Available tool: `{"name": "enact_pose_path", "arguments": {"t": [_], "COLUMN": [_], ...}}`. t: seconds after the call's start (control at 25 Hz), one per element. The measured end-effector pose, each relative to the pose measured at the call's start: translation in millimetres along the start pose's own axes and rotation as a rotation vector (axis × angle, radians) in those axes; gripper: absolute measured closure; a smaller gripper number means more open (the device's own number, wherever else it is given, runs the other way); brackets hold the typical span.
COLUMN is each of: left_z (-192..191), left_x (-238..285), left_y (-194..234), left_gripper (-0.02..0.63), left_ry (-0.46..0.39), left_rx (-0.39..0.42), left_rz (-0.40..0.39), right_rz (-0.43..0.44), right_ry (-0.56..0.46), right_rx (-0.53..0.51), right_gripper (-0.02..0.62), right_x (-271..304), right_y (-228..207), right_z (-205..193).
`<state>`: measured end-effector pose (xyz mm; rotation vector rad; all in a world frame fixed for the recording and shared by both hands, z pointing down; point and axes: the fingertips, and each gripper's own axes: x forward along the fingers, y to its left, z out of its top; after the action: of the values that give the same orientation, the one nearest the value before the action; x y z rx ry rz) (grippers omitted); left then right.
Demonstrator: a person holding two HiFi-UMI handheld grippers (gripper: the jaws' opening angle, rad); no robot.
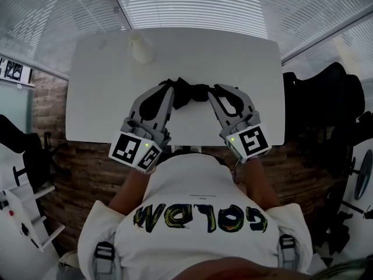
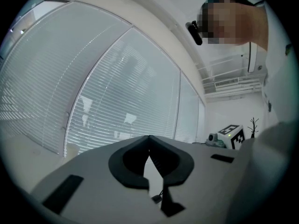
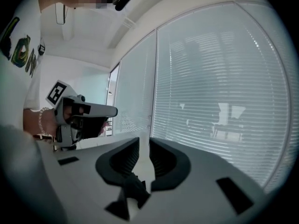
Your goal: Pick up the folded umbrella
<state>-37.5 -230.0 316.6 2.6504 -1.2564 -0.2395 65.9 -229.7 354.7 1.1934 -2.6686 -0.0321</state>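
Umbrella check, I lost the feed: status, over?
Left gripper shut, empty. Right gripper slightly open, empty. Folded umbrella on table between them, not held. White container well clear.

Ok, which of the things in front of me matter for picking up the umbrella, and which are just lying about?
For the job:
- folded umbrella, black, on the white table
- left gripper and right gripper, one at each side of it

Just lying about:
- white bottle, near the table's far edge
- black chair, beside the table
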Motion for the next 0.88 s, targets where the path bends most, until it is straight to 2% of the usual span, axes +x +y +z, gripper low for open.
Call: {"name": "enact_pose_path", "arguments": {"t": [0.36,0.88], "left_z": [2.3,-2.4], "left_x": [-11.5,-12.8], "left_y": [7.6,16.9], "left_gripper": [0.595,0.595], "left_ry": [-0.006,0.008], "left_rx": [-0.002,-0.006], "left_rz": [0.025,0.049], "right_rz": [0.082,0.217], "right_ry": [0.092,0.255], "right_rx": [-0.049,-0.131], "right_gripper": [0.457,0.385], "right_x": [27.5,73.1], "right_y": [17.0,37.5], "right_z": [-25.1,-81.0]}}
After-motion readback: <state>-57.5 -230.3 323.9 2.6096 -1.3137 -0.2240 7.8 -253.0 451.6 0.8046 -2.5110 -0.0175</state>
